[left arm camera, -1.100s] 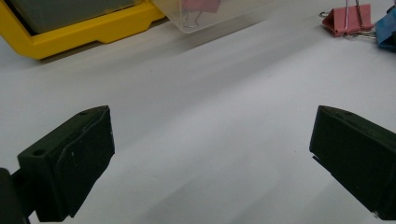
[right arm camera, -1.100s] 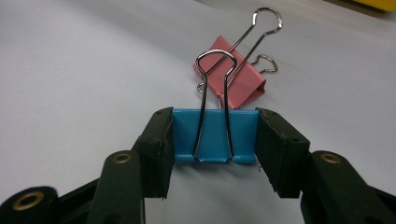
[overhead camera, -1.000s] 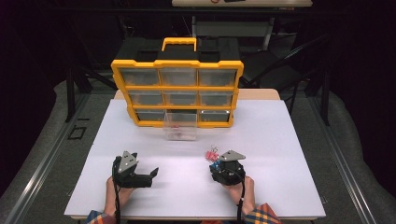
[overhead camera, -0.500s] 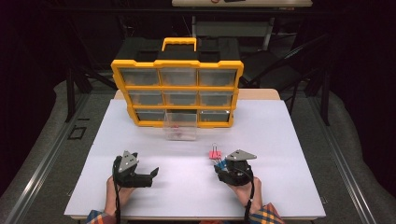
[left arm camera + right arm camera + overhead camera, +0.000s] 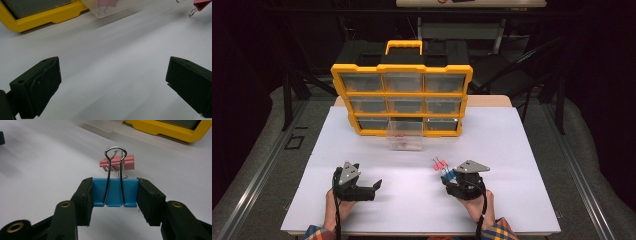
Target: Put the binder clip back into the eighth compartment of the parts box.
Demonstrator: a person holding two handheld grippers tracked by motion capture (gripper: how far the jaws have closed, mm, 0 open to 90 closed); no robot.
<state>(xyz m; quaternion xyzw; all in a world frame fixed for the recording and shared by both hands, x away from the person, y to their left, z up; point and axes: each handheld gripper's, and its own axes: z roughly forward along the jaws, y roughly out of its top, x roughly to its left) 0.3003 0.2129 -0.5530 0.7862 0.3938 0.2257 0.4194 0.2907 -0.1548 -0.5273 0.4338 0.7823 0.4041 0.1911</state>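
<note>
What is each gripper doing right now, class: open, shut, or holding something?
Left gripper: open, nothing between its jaws.
Right gripper: shut on the blue binder clip, above the white table.

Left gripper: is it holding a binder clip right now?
No, the left gripper has its fingers wide apart over bare white table, with nothing between them.

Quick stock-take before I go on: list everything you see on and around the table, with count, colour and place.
Blue binder clip: 1, blue, clamped between the right gripper's jaws.
Pink binder clip: 1, pink, on the table just beyond the blue one.
Drawer: 1, clear, pulled out at the organiser's bottom middle, pink clips inside.
Organiser: 1, yellow frame, nine compartments, table's far side.
Table: 1, white top.
Left gripper: 1, black, open, nothing between its jaws.
Right gripper: 1, black, shut on the blue clip.
</note>
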